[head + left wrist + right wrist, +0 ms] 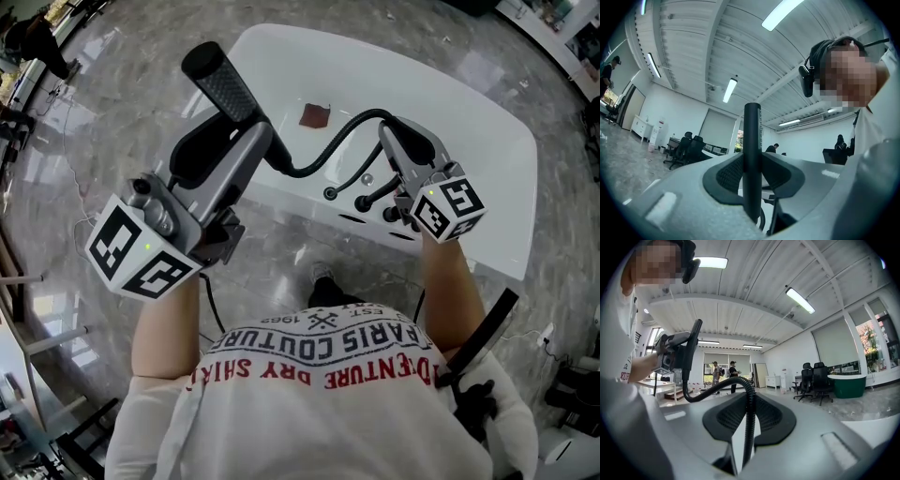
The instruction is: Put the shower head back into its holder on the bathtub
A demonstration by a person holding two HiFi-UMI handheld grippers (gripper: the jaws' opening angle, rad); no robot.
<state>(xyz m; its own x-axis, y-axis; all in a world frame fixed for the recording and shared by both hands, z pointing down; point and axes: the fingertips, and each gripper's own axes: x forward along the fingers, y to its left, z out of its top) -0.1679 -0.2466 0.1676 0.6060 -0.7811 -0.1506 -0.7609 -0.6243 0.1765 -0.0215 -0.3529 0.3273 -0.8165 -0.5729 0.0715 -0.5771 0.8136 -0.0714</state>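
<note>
Both tongs are closed on parts of one fixture, held over the near side of the white, glossy, oval bathtub (478,131). The left tongs (251,142) grip the black, rod-shaped shower head (223,84) near the end where its hose joins. In the left gripper view it stands upright, pinched between the two dark ribbed pads and reaching well past them. Its surface is matte with a fine knurled texture, and its tip is rounded. The right tongs (392,141) are shut on the black corrugated hose (323,157), which sags in a curve from the shower head over the bathtub's basin and rises between the right pads. On the bathtub's near rim, just beside the right tongs and well apart from the shower head, sit dark metal fittings (361,200). Which of them is the holder is hard to tell, and the right tongs' black-and-white marker cube (450,206) covers part of them. A small reddish-brown square piece (315,114) lies in the bathtub's basin. Round the bathtub spreads a polished grey marbled floor (103,112)
</note>
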